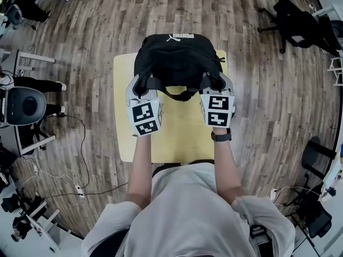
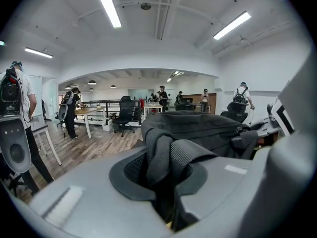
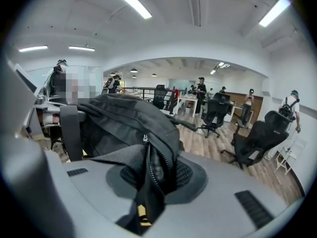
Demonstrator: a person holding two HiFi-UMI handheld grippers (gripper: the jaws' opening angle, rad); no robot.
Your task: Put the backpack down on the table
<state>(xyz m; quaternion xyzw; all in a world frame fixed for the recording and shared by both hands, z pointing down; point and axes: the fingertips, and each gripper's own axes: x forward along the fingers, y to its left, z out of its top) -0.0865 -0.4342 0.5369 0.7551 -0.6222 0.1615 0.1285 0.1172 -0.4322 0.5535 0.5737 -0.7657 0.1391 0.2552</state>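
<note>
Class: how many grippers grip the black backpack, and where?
2. The left gripper clamps the backpack at its near left corner; the right gripper, its near right corner.

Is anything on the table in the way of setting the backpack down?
Nothing visible does. The table shows a bare yellow top. The backpack hides its far end, so that part can't be checked.

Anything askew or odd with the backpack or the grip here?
Nothing stands out. The backpack is held level over the table. The left gripper has its jaws shut on a strap, and the right gripper on fabric by the zipper.
</note>
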